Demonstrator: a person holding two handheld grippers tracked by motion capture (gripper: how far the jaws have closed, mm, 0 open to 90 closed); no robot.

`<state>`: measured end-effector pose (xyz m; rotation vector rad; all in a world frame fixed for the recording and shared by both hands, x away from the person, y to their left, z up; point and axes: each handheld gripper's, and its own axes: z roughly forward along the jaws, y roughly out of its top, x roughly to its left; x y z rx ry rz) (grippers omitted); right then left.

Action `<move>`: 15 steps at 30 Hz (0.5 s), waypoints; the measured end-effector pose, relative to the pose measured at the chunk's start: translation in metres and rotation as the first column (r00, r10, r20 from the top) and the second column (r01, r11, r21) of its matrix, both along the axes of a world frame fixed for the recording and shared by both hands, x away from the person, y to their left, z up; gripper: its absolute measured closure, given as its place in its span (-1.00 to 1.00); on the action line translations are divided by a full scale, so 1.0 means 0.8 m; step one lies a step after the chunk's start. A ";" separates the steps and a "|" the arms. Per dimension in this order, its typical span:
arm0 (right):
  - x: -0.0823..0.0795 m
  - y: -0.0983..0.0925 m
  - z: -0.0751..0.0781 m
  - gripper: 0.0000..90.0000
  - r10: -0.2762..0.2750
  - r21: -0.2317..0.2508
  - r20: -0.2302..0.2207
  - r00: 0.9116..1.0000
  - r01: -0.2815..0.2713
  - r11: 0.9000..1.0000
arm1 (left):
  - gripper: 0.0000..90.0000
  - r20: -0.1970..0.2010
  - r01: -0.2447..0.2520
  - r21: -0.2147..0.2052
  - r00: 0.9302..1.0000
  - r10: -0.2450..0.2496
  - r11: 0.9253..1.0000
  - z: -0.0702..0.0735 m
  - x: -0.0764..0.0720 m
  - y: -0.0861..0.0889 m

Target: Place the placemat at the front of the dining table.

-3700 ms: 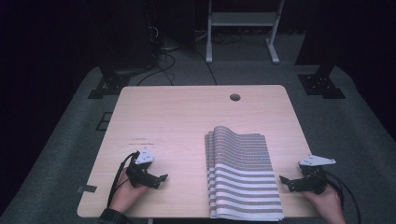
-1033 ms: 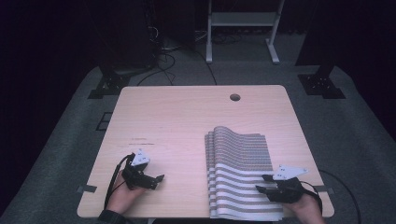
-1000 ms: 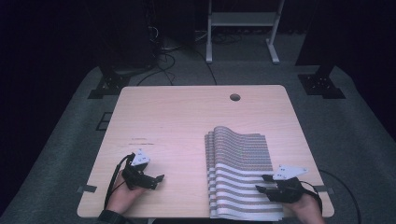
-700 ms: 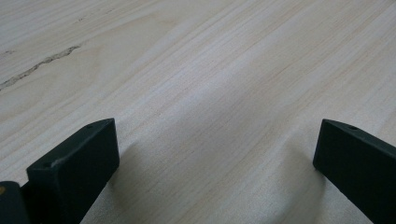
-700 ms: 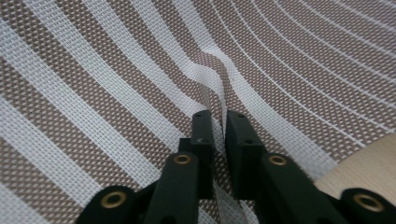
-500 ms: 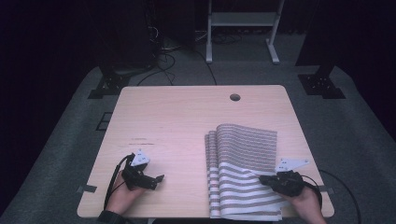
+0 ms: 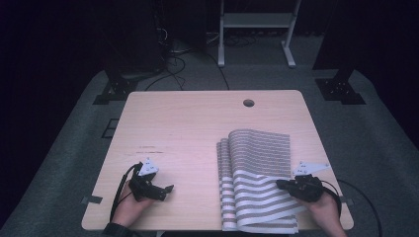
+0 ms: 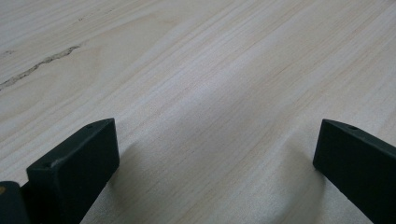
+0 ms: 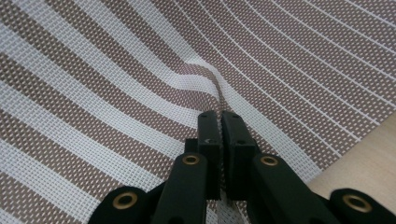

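Observation:
A brown-and-white striped woven mat (image 7: 257, 163) lies folded on the right half of the wooden table (image 7: 197, 128). My right gripper (image 7: 279, 184) sits at the mat's near right edge. In the right gripper view its jaws (image 9: 219, 119) are pressed together on a raised pinch of the mat (image 9: 116, 93), which puckers just ahead of the tips. My left gripper (image 7: 168, 189) rests on bare wood at the table's near left. In the left gripper view it (image 8: 215, 144) is open wide, with nothing but tabletop between its jaws.
A round cable hole (image 7: 248, 102) sits near the table's far edge. Beyond the table stand a white frame (image 7: 254, 29) and dark stand feet (image 7: 341, 89) on grey carpet, with cables on the floor. The table's front edge is close to both hands.
The right gripper slid in over the mat's near right edge and its jaws came together on the fabric. The mat's near part shifted and now shows broad stripes. The left gripper stayed put.

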<state>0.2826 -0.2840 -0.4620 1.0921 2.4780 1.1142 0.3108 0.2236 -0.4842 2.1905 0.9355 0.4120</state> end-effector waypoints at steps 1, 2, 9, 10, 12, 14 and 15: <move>0.001 0.000 0.001 0.94 -0.005 0.003 0.002 1.000 0.005 1.000 | -1.00 0.000 0.000 0.000 1.000 0.000 1.000 0.000 0.000 0.000; 0.003 -0.001 0.002 0.94 -0.007 0.008 0.004 1.000 0.007 1.000 | -1.00 0.000 0.000 0.000 1.000 0.000 1.000 0.000 0.000 0.000; 0.012 -0.002 0.006 0.94 -0.034 0.029 0.010 0.999 0.034 0.999 | -1.00 0.000 0.000 0.000 1.000 0.000 1.000 0.000 0.000 0.000; 0.013 -0.002 0.006 0.94 -0.036 0.034 0.012 0.999 0.035 0.999 | -1.00 0.000 0.000 0.000 1.000 0.000 1.000 0.000 0.000 0.000; 0.015 -0.003 0.008 0.94 -0.040 0.038 0.016 0.999 0.039 0.999 | -1.00 0.000 0.001 0.000 1.000 -0.001 1.000 0.000 0.000 0.000; 0.018 -0.003 0.009 0.94 -0.048 0.041 0.020 0.999 0.047 0.998 | -1.00 -0.001 0.003 0.000 1.000 -0.003 1.000 0.000 0.000 0.000; 0.020 -0.003 0.010 0.94 -0.050 0.042 0.025 0.998 0.049 0.998 | -1.00 -0.001 0.003 0.000 1.000 -0.003 1.000 0.000 0.000 0.000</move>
